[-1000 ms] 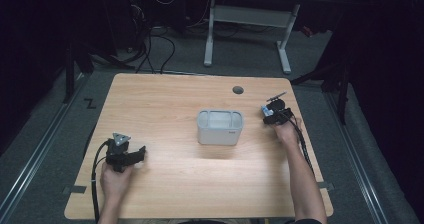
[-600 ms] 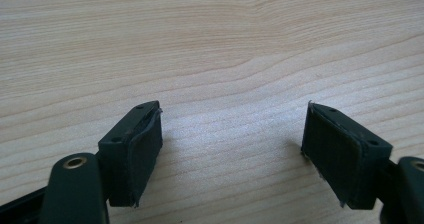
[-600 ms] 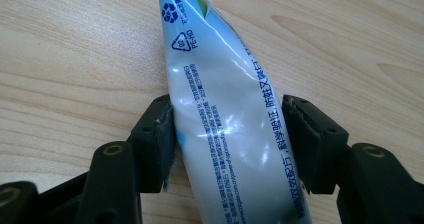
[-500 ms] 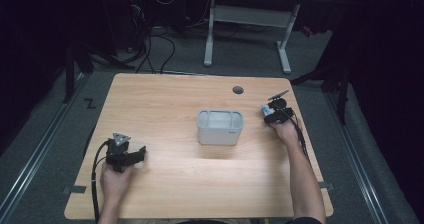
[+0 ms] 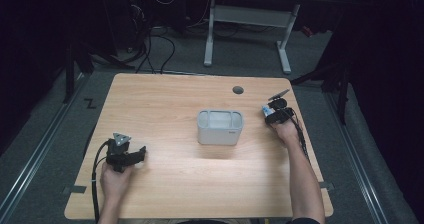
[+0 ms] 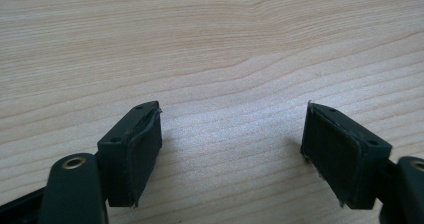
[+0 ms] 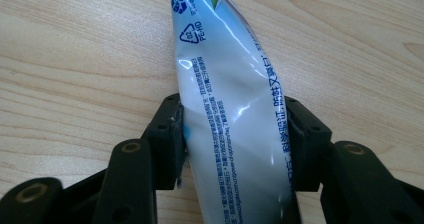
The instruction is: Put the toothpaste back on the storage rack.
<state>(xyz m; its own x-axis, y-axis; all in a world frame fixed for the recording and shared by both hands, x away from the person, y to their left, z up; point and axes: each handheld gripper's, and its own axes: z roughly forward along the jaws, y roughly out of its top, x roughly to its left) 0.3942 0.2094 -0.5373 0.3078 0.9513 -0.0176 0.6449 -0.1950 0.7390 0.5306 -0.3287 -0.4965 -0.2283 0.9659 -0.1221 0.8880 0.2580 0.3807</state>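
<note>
Your right claw clamped a tube near the table's right edge.
Its jaws had just been closing, pads pressing both tube sides; your left claw stood apart, near the left front corner.

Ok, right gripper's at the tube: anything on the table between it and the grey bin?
Nothing visible. The right gripper has just been closing, its pads against the white tube. In the high view only bare tabletop lies between the tube and the grey bin.
</note>
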